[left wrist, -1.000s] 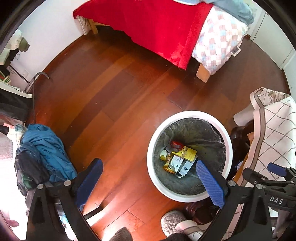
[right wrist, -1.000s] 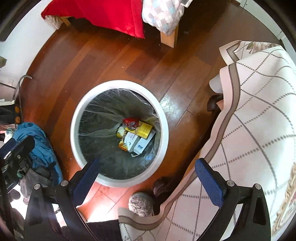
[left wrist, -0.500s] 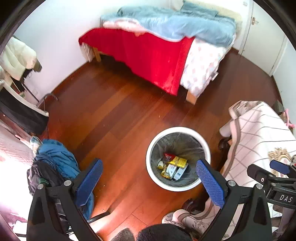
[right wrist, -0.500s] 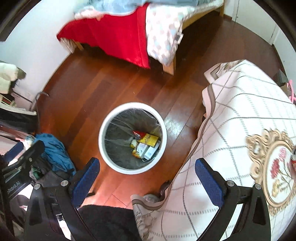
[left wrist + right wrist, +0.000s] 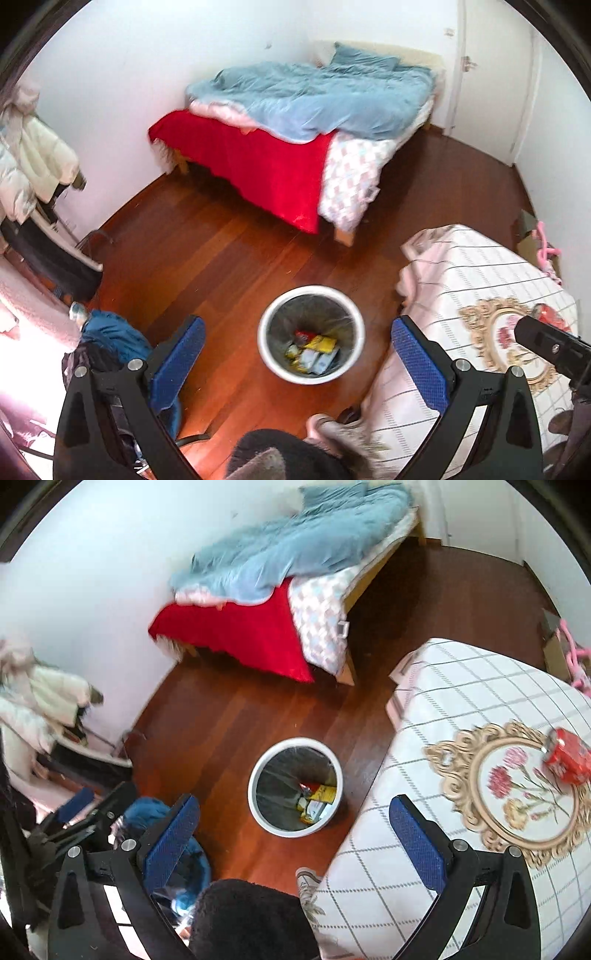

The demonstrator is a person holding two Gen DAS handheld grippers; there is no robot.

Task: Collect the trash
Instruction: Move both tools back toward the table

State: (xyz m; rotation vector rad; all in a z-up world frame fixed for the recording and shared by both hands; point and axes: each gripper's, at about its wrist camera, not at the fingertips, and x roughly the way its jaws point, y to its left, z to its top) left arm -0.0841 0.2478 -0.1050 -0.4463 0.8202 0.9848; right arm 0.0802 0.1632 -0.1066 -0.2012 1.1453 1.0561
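A white round trash bin (image 5: 269, 354) with a clear liner stands on the wooden floor; it also shows in the right wrist view (image 5: 255, 808). Several wrappers and small boxes (image 5: 312, 352) lie at its bottom. A red crushed can (image 5: 567, 755) lies on the tablecloth at the right. My left gripper (image 5: 299, 365) is open and empty, high above the bin. My right gripper (image 5: 293, 843) is open and empty, high above the bin and the table edge.
A table with a white checked cloth (image 5: 461, 686) stands right of the bin. A bed with a red blanket (image 5: 258, 166) is at the back. Blue clothing (image 5: 110, 336) is piled at the left. A coat rack (image 5: 33, 155) stands by the left wall.
Both grippers have risen well away from the bin, which now looks much smaller. The bed, walls and tabletop with the red can have come into view.
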